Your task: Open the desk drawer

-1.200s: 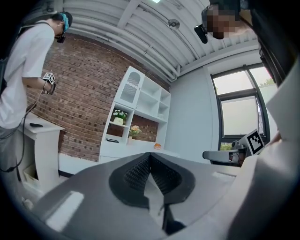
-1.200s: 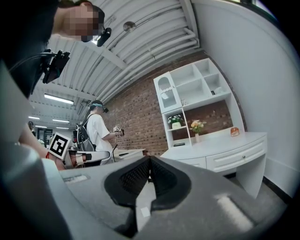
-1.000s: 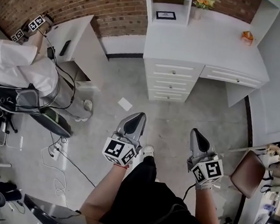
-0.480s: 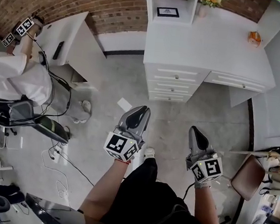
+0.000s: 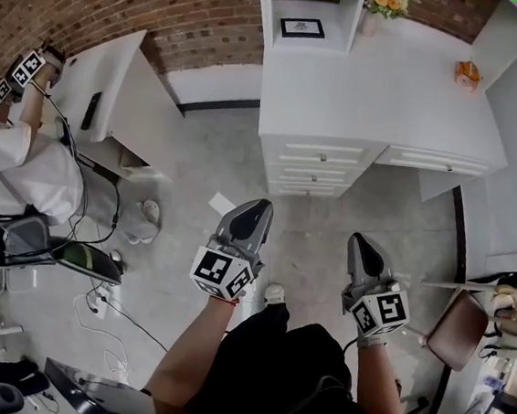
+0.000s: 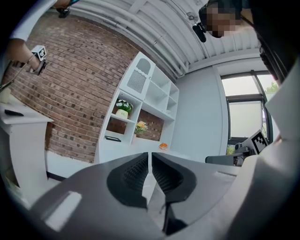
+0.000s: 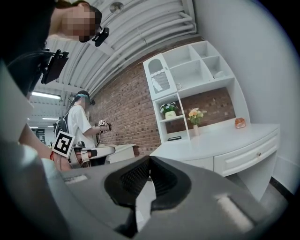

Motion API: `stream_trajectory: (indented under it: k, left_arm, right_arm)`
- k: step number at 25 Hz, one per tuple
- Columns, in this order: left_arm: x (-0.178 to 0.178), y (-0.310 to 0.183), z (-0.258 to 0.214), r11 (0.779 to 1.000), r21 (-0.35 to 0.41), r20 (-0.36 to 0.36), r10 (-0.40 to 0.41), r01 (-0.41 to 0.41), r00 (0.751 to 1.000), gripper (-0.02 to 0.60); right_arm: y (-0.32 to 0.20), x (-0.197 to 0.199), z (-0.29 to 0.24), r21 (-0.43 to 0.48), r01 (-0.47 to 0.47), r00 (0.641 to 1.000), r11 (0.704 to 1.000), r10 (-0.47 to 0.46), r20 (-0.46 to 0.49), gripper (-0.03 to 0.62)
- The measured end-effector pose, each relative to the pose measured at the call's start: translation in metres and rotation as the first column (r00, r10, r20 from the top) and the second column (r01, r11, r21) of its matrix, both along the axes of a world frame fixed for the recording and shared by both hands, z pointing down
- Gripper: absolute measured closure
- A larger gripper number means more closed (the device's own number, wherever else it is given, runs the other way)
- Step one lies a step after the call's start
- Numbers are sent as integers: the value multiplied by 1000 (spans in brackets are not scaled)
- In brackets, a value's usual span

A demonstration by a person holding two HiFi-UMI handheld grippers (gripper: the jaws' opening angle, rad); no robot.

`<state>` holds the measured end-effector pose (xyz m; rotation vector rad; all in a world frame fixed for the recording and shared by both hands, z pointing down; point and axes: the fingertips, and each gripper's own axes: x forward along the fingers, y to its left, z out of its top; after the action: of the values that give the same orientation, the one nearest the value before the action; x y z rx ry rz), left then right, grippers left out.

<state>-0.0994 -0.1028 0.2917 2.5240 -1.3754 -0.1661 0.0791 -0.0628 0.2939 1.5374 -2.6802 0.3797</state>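
You are holding the left gripper (image 5: 254, 215) and the right gripper (image 5: 363, 247) over the floor (image 5: 200, 149), both with jaws clenched together on nothing, well apart from the white desk (image 5: 372, 85). The desk drawer (image 5: 433, 161) is sitting shut under the desk's front edge, toward its right corner.

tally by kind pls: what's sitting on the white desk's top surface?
Flower vase: 1
Black frame: 1
Small orange object: 1
Total: 3
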Motion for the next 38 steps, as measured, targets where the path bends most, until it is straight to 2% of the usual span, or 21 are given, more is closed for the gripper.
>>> stream_trajectory:
  k: [10,22,31,38]
  left_arm:
    - [-13,-29,18,999,-24,4,-21,22,1000,572]
    - [-15,-75,62,995,-67,3,-68,68,998,578]
    - [-2,-109,98,992,-99,18,-75,76,997,578]
    - [14,-127,142,991,-124,21,-49,52,999,578]
  right_arm:
    - [-40,-16,23,-30,19,1000,999,-18,6,592]
    - [-111,-22,85,-82,48,999,995,-48,4,592]
    - [-157,-28,126,-84,75,997,994,-77,-23,592]
    - [-176,-28,161,-72,47,998,996,-50,-35,592]
